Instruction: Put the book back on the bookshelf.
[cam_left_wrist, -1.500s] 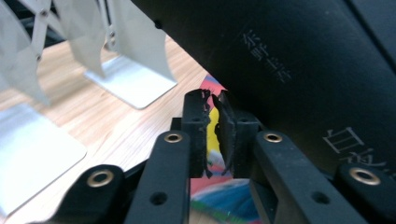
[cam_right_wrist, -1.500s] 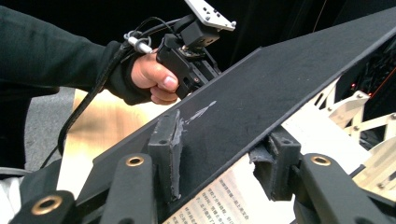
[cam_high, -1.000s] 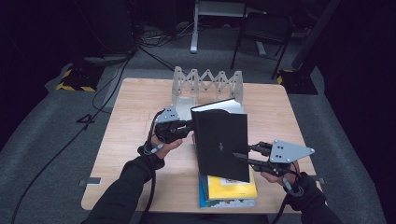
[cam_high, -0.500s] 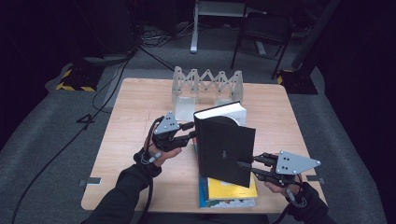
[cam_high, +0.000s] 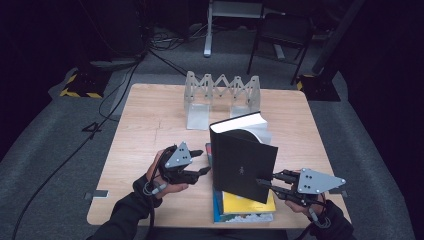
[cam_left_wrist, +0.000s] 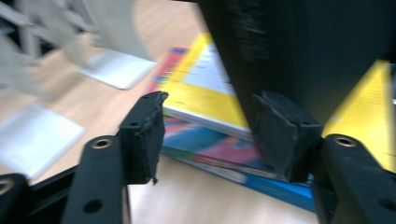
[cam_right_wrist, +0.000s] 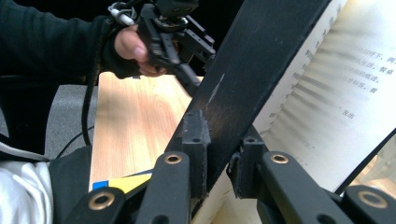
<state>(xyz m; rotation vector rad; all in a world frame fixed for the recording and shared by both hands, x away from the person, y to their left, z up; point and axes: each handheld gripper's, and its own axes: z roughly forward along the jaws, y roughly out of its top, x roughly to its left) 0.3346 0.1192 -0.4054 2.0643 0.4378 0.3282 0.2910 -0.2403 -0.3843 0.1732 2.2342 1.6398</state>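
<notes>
Table (cam_high: 150, 130): a square wooden top, set on grey carpet.

Folding rack (cam_high: 222, 92): a pale zigzag stand with two flat feet, placed at the far middle of the table, well apart from the grippers.

Black book (cam_high: 245, 162): a hardback, held upright and slightly tilted near the middle of the table, with its white page block turned upward and to the right. Its lower edge is seen just above the stack. In the right gripper view, printed pages are fanned open to the right of the dark cover.

Stack of books (cam_high: 245, 205): laid flat at the near edge, a yellow cover on top and a blue, multicoloured one beneath.

Right gripper (cam_high: 267, 184): carried in the person's right hand at the near right; its jaws are clamped on the lower right corner of the black book's cover.

Left gripper (cam_high: 200, 162): carried in the left hand, left of the black book and just beside it. Its jaws have just been opening and now stand apart; nothing is pressed by the pads (cam_left_wrist: 144, 135), though the book's cover is seen close against the right one.
</notes>
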